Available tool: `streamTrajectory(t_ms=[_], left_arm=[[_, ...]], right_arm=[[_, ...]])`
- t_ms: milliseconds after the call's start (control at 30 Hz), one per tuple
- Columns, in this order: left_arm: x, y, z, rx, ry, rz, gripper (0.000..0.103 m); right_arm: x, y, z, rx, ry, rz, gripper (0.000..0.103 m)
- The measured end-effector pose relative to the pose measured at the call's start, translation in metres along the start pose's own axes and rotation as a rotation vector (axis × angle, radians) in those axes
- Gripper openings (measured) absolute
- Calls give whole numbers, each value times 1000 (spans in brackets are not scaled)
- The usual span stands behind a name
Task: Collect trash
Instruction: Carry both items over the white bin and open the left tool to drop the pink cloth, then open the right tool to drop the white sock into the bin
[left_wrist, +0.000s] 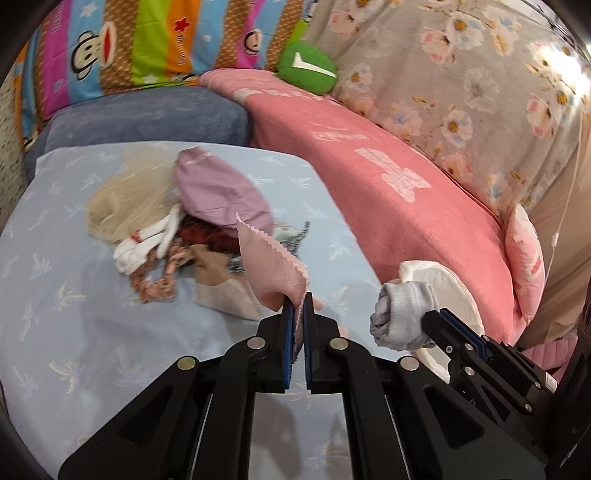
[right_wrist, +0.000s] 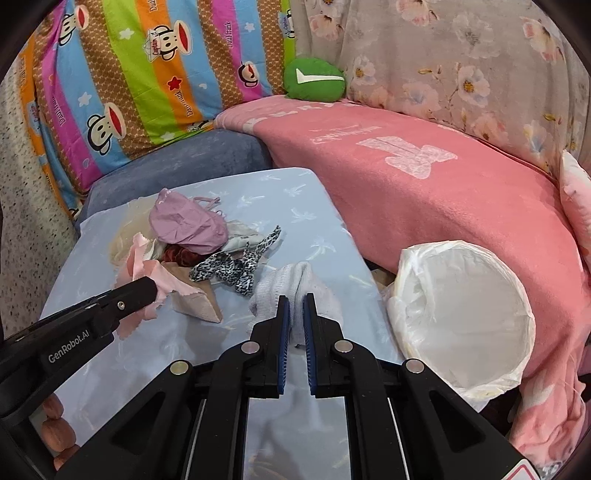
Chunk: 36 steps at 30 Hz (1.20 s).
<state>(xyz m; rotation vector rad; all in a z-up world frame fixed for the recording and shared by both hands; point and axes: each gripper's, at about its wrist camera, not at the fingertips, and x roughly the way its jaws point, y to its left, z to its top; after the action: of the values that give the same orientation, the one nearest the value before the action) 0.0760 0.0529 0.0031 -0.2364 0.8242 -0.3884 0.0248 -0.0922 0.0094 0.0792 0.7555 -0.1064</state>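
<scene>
L gripper (left_wrist: 300, 299) clamped on pink cloth (left_wrist: 271, 266), cloth pointing up-left from tips. R gripper (right_wrist: 296, 301) pinching white sock (right_wrist: 291, 288), bunched.

Both the left gripper (left_wrist: 300, 301) and the right gripper (right_wrist: 295, 301) are black plastic with angular linkage arms, round silver pins at the joints and blue ribbed pads inside the jaws. One carries white "GenRobot.AI" lettering.

bedding: you've got a light blue sheet (right_wrist: 317, 206) with pale palm prints
blanket: pink fleece (right_wrist: 443, 192), right of the sheet
pillows: striped monkey-print one (right_wrist: 147, 74) at the back, greyish-blue cushion (right_wrist: 192, 158) just below
backdrop: floral fabric (right_wrist: 461, 55)
light: bright patch upper right
</scene>
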Motion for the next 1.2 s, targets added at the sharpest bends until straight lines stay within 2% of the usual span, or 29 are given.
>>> streamTrajectory(t_ms=[500,733,967,1033,1100,1133,1167,1200], left_arm=[[30,-115,3,205,47,-149,5],[48,-154,4,247,80,-232,5],[74,-177,4,235,168,-290,6],[80,-180,3,236,186,-290,10],[83,-180,2,231,181,-275,36],[83,-180,2,226,169,-270,45],[80,-179,2,223,150,-270,57],[79,-179,2,224,136,-270,64]], right_arm=[[-22,-116,-3,162,-48,-130,8],[-19,-162,-7,214,-48,-180,8],[-8,-186,-8,238,-39,-204,8],[-5,-191,-7,245,-39,-209,8],[-2,-194,-6,250,-38,-211,8],[0,-195,-6,251,-37,-210,8],[1,-196,-5,251,-38,-211,8],[3,-196,-4,249,-39,-214,8]])
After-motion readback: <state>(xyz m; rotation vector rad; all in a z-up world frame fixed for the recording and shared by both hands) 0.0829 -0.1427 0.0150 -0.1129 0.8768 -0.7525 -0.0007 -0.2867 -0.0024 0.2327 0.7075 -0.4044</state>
